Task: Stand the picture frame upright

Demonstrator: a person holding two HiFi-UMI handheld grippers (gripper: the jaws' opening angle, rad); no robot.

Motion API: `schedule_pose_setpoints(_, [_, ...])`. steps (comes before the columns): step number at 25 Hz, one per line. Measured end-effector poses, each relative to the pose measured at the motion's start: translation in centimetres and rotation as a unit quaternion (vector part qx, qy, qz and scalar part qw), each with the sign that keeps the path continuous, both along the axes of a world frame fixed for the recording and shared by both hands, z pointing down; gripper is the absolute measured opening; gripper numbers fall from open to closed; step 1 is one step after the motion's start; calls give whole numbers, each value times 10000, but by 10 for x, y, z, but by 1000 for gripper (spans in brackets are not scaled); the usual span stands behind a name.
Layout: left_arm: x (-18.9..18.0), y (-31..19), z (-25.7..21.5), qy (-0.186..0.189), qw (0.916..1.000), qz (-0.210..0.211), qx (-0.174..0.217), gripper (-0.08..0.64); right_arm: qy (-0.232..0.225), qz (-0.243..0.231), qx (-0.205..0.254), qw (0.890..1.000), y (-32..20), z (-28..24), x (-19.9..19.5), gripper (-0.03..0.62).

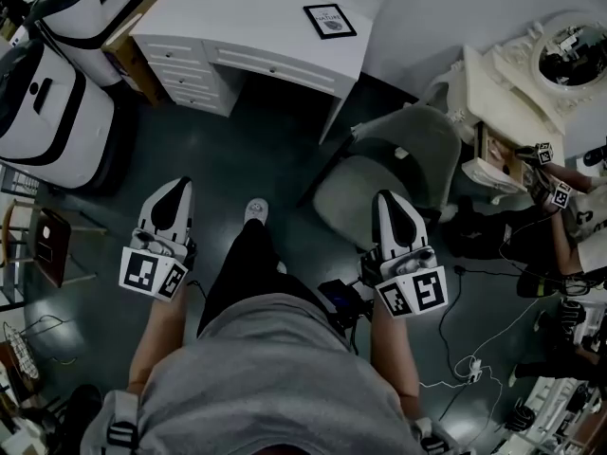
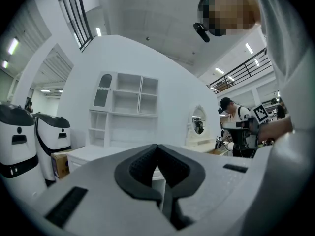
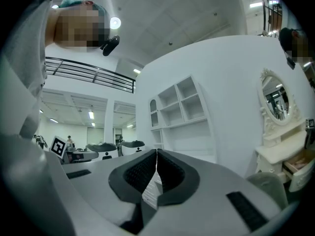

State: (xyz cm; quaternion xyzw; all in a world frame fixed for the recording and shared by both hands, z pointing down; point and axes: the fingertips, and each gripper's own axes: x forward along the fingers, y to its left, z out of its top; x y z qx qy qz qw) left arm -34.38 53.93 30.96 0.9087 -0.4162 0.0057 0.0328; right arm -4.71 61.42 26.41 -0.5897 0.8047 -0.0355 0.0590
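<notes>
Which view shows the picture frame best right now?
The head view: the picture frame lies flat on the white desk, seen whole from above. Both gripper views look level across the desk; the frame cannot be made out.

A white tabletop stands on a dark floor, with drawers under its left part. A black-edged frame lies flat, face up, on the tabletop near its right end and close to its back edge. On the floor, a grey chair sits just off the tabletop's right front corner. A cardboard box stands against the tabletop's left side, with white-and-black machines further left. Loose cables trail on the floor well away from the tabletop.
</notes>
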Motion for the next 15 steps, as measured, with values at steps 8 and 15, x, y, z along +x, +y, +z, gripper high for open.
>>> schedule_pose_setpoints(8, [29, -72, -8, 3, 9998, 198, 62, 6, 13, 80, -159, 9998, -57, 3, 19, 28])
schedule_pose_setpoints(15, [40, -142, -16, -29, 9995, 301, 124, 6, -66, 90, -147, 9998, -124, -2, 24, 28])
